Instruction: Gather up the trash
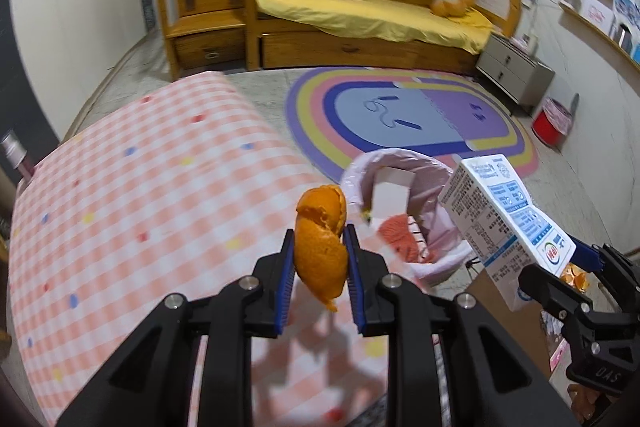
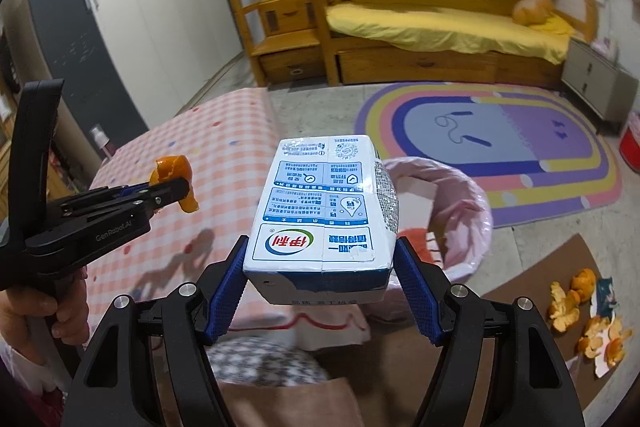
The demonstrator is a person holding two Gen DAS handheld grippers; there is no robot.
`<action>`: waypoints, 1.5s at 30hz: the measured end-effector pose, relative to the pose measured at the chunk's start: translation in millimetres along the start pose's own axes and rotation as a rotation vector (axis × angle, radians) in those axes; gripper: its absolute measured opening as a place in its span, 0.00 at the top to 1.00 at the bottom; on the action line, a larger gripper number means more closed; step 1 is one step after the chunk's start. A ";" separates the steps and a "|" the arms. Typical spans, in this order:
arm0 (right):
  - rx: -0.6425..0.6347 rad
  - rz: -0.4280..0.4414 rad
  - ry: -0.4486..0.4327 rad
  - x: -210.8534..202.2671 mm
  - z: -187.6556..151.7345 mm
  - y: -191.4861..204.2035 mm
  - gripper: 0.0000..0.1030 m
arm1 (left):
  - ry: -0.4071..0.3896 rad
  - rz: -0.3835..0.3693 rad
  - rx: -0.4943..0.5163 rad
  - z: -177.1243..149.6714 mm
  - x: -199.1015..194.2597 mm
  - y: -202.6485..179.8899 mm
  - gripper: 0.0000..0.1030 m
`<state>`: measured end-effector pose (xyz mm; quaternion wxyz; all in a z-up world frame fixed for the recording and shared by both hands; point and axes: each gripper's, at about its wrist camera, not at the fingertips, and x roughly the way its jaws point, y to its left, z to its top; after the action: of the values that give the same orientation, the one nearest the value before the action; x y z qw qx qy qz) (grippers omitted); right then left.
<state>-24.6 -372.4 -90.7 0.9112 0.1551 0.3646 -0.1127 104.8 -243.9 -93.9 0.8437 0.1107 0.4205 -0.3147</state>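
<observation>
My left gripper (image 1: 319, 259) is shut on a piece of orange peel (image 1: 322, 247) and holds it above the pink checked tablecloth (image 1: 140, 195). It also shows in the right wrist view (image 2: 172, 187) at the left, with the peel (image 2: 176, 173). My right gripper (image 2: 322, 281) is shut on a white and blue milk carton (image 2: 324, 211), held above the near rim of a trash bin lined with a pink bag (image 2: 464, 203). The carton (image 1: 504, 219) and bin (image 1: 404, 211) also show at the right of the left wrist view.
More orange peels (image 2: 576, 311) and a scrap of wrapper (image 2: 604, 291) lie on a brown surface at the right. A rainbow rug (image 2: 492, 143), a wooden bunk bed (image 2: 440, 19), a grey nightstand (image 1: 516, 67) and a red bin (image 1: 552, 123) lie beyond.
</observation>
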 end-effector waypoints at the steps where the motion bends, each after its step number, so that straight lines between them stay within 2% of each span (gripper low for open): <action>1: 0.013 -0.006 -0.002 -0.6 -0.4 -6.8 0.31 | 0.004 -0.006 0.013 3.5 4.9 -7.8 0.79; 5: 0.071 -0.038 -0.005 3.5 0.0 -42.7 0.31 | 0.022 -0.019 0.064 17.2 24.8 -35.1 0.79; 10: 0.108 -0.054 0.005 22.4 9.7 -68.4 0.31 | 0.065 -0.049 0.082 39.1 62.1 -59.2 0.78; 16: 0.157 -0.062 0.016 61.6 27.6 -96.6 0.31 | 0.104 -0.093 0.093 65.7 108.6 -79.5 0.78; 18: 0.164 -0.055 0.014 75.4 32.2 -103.0 0.30 | 0.109 -0.101 0.098 74.4 122.2 -84.6 0.75; 19: 0.166 -0.051 0.013 82.9 33.8 -105.7 0.28 | 0.112 -0.109 0.094 79.1 128.3 -85.1 0.68; 20: 0.170 -0.056 0.016 90.2 34.5 -108.5 0.27 | 0.111 -0.111 0.085 84.0 134.4 -84.4 0.55; 22: 0.189 -0.065 0.033 97.5 33.4 -113.4 0.19 | 0.088 -0.101 0.071 91.3 138.4 -81.4 0.41; 23: 0.204 -0.069 0.034 97.4 31.2 -115.5 0.19 | 0.076 -0.083 0.066 93.3 139.4 -78.1 0.37; 26: 0.231 -0.080 0.038 86.1 24.1 -117.2 0.18 | 0.077 -0.047 0.061 92.8 135.9 -67.4 0.36; 31: 0.209 -0.056 0.067 49.3 13.8 -97.1 0.15 | 0.059 0.026 0.050 75.6 99.9 -56.1 0.25; 37: 0.131 0.010 0.028 -10.6 12.8 -53.7 0.11 | -0.006 0.152 0.042 46.9 10.7 -33.5 0.07; 41: 0.056 0.043 0.014 -45.3 13.1 -16.8 0.10 | -0.035 0.225 -0.031 17.4 -54.7 -3.7 0.06; 45: -0.059 0.059 -0.006 -77.7 11.2 30.3 0.10 | -0.026 0.269 -0.089 -15.0 -105.9 23.6 0.06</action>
<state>-63.0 -341.3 -22.6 0.9193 0.1387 0.3604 -0.0753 62.5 -172.4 -22.6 0.8877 0.1244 0.4047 -0.1812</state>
